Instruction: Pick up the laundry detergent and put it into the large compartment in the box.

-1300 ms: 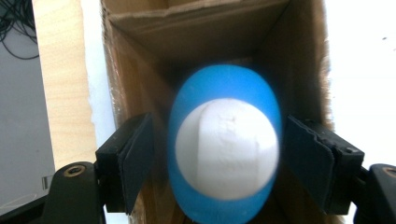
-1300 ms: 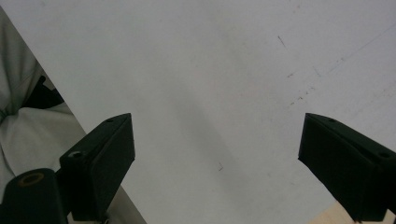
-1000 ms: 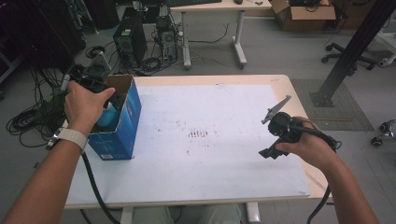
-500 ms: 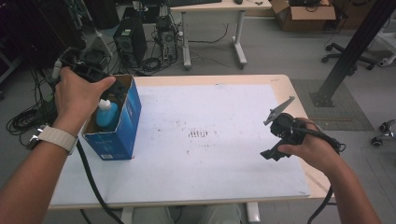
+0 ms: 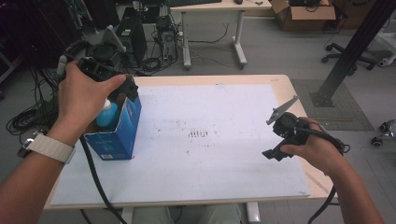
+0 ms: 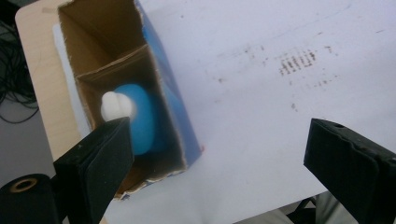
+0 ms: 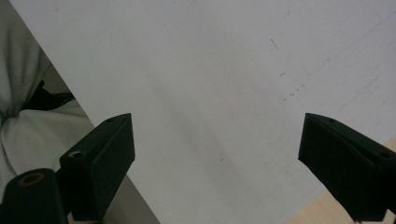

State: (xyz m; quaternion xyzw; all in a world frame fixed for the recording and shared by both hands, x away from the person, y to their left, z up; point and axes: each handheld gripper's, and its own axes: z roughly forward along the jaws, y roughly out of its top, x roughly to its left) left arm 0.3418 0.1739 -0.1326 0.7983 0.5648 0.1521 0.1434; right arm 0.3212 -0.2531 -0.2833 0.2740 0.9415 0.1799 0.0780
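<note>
A blue cardboard box (image 5: 119, 135) (image 6: 186, 140) stands open-topped at the left of the white sheet (image 5: 210, 163). A light blue bottle (image 5: 106, 116) (image 6: 142, 119) with a white cap (image 6: 116, 105) stands inside it. My left gripper (image 5: 127, 88) (image 6: 219, 140) hovers above the box's top. Its jaws have just been opening and now stand wide, with nothing between them. My right gripper (image 5: 274, 151) (image 7: 217, 144) is held over the right side of the sheet, open and empty.
The wooden table (image 5: 292, 91) shows around the sheet. Behind it on the floor are computer towers (image 5: 130, 32), tangled cables (image 5: 21, 119) and another desk (image 5: 215, 7). A black post (image 5: 350, 51) rises at the right. The person's lap (image 7: 32, 107) lies past the near edge.
My left hand has lifted up and out of the box, and the bottle has stayed inside. The right hand has kept still.
</note>
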